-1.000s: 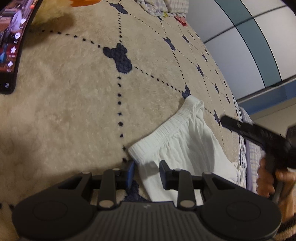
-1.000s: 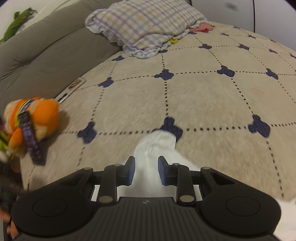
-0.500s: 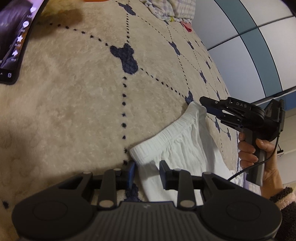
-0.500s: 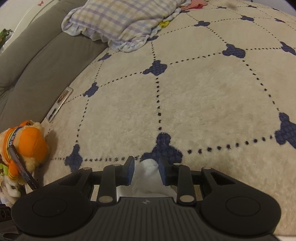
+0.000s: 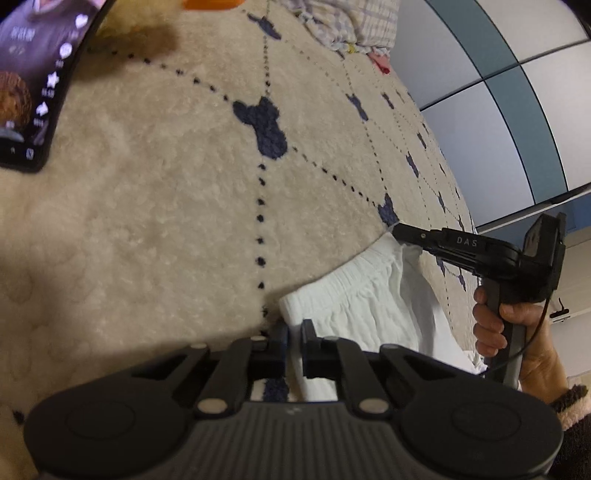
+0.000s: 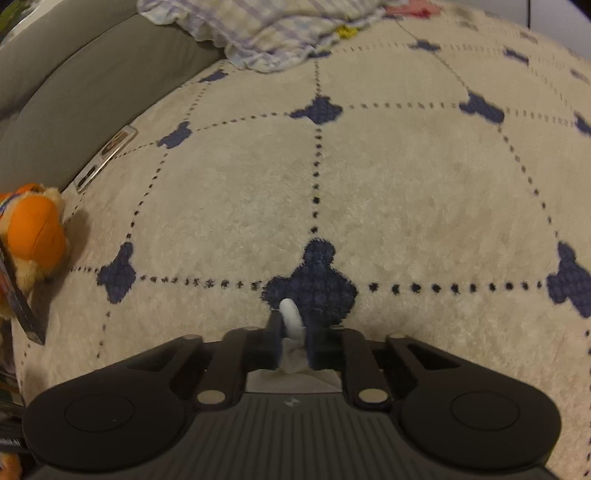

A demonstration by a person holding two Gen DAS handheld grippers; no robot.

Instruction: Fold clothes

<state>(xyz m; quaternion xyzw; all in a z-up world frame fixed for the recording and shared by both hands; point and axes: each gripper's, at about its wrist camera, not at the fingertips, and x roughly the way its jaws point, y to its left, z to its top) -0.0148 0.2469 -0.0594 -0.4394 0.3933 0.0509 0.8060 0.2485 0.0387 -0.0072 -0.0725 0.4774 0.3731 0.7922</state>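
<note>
A white garment with a ribbed elastic waistband lies on the cream blanket. My left gripper sits at the near corner of the waistband. Its jaws are closing and the pads press on the white cloth edge. In the left wrist view a hand holds my right gripper at the waistband's far corner. In the right wrist view my right gripper is closing too, with a small fold of white cloth pinched between its pads. The rest of the garment is hidden there.
A lit phone lies at the upper left of the blanket. An orange plush toy sits at the left edge beside a grey padded backrest. A checked cloth is heaped at the far end. Blue and white wall panels stand to the right.
The right gripper has come down to the far corner of the waistband. Both pairs of jaws have closed from a wider gap onto the white cloth. The left gripper has kept its place.
</note>
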